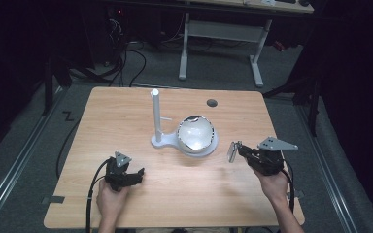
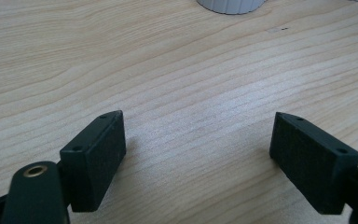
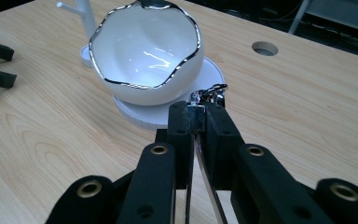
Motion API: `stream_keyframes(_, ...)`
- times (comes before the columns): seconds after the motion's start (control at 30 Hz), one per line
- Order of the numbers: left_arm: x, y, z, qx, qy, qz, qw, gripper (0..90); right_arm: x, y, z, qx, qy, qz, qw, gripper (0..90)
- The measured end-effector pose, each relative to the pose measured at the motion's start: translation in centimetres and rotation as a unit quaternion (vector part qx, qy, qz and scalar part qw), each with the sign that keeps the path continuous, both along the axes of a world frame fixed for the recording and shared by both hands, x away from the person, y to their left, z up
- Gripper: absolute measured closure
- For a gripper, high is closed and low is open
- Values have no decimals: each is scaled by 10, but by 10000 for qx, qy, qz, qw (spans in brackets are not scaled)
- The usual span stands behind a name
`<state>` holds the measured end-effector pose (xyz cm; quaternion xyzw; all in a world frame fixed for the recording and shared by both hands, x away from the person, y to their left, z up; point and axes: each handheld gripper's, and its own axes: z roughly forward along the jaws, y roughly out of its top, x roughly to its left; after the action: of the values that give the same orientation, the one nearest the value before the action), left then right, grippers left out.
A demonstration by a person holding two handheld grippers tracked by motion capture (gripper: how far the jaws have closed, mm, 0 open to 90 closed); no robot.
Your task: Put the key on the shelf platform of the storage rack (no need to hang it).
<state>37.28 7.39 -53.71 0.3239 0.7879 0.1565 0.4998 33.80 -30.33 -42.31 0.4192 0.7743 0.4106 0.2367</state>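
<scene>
right claw (image 3: 199,122) clamps one metal spoon (image 1: 232,151); left claw (image 2: 200,158) gapes empty beside one bowl (image 1: 195,132).

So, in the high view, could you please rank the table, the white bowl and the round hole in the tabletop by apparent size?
1. Table, by far the largest.
2. White bowl.
3. Round hole, the smallest.

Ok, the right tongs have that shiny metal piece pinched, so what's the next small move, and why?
Probably carry the right tongs forward toward the white stand. They are shut on a small shiny metal piece, possibly jewellery, held short of the white bowl. The stand's side peg looks bare, so hanging seems the likely aim. The left tongs rest open over bare wood.
</scene>
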Motion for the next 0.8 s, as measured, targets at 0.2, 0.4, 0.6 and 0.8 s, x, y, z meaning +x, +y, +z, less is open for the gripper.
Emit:
stream_keyframes(0.2, 0, -1, 0, -50, 30, 59, 10000, 185, 1, 5, 4, -12, -2, 104, 9999, 823)
stream_keyframes(0.4, 0, 0, 0, -9, 4, 2, 10000, 185, 4, 14, 11, -25, 20, 264, 9996, 823)
stream_keyframes(0.6, 0, -1, 1, -61, 35, 63, 10000, 185, 7, 22, 19, -55, 26, 430, 9991, 823)
stream_keyframes(0.8, 0, -1, 1, -83, 40, 85, 9999, 185, 11, 29, 25, -45, 13, 556, 9984, 823)
